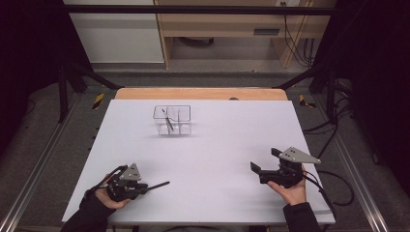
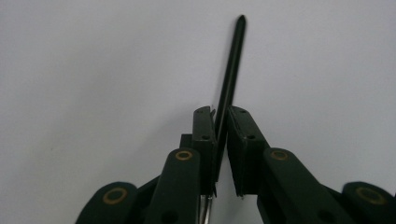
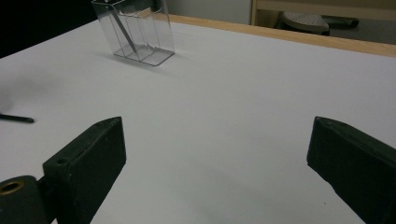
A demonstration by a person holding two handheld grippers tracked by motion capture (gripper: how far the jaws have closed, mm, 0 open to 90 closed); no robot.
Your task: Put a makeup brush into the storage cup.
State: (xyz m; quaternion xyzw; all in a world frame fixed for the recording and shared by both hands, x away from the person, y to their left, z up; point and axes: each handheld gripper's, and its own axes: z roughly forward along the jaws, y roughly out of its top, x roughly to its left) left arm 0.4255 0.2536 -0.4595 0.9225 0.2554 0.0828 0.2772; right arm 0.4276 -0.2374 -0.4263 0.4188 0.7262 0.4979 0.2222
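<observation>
At seven o'clock on the white counter (image 1: 203, 145), the left claw (image 1: 145, 186) grips a thin black pen (image 1: 158, 184) low on its shaft; the left gripper view shows the jaws pinched narrow on the pen (image 2: 229, 74), whose tip runs out past them just over the white surface. Across the counter at four o'clock the right claw (image 1: 263, 162) hangs wide, holding nothing, its jaws far apart in the right gripper view. Up at twelve o'clock stands a clear divided holder (image 1: 172, 120) with another pen (image 1: 168, 122) leaning inside it; the right gripper view has this holder (image 3: 140, 32) at eleven o'clock.
</observation>
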